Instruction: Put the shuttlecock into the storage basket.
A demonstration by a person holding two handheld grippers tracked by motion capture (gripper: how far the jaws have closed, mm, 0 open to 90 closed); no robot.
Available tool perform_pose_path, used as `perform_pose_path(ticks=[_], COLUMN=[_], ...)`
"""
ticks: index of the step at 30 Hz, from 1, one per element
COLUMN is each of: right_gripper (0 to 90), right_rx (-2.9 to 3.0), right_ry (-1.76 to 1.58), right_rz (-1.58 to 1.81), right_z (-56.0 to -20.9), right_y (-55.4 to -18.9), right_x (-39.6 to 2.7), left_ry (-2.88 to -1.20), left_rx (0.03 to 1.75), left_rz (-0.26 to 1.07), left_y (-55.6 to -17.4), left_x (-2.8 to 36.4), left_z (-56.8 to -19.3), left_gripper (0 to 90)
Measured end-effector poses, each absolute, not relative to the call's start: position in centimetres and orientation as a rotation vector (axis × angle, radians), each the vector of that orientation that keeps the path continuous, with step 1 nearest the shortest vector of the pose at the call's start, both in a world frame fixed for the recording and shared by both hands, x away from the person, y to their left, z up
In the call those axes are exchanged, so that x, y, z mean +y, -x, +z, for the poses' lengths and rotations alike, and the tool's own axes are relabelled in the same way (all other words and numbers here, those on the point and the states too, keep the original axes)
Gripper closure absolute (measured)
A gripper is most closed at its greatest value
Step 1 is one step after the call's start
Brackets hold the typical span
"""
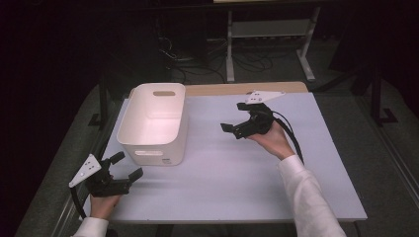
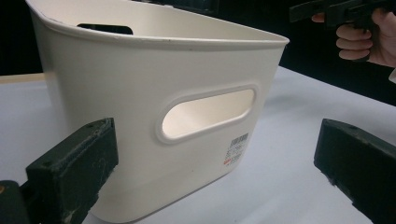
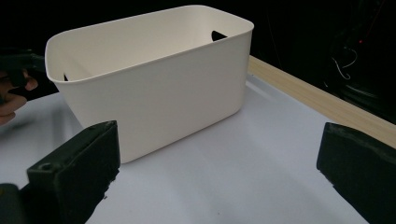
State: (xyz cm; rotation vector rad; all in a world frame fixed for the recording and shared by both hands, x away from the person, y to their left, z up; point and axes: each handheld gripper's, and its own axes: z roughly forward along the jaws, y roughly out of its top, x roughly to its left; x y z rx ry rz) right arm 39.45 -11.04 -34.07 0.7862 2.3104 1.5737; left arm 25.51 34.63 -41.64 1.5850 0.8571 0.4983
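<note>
On table point(image 1: 237, 173): 1 white bin point(image 1: 153, 123) | 2 hand-held grippers, both open, empty

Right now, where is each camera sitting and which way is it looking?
High view: above the person's side, looking down at the table; both forearms, left gripper, right gripper show.
Left gripper view: looks at the white bin's handle end; own open jaws.
Right gripper view: looks at the bin's long side; own open jaws.
All share the bin.

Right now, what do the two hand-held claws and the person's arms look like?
Both the left claw and the right claw are black with two blocky jaws, and each carries a pale grey three-cornered plate with small holes on top. A black cable trails from each. The person wears white long sleeves.
</note>
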Motion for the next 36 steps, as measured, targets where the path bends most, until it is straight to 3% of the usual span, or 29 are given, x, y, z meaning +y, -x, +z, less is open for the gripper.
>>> perform_pose_path(ticks=[36], right_gripper=[0.0], right_rx=[2.276], right_ry=[-0.897], right_rz=[1.555], right_z=[-37.4], right_y=[-36.8], right_x=[-17.2], left_ry=[-1.579], left_rx=[0.862], left_rz=[0.493], left_y=[-25.6], left_x=[34.4], left_z=[-41.7], left_gripper=[0.0])
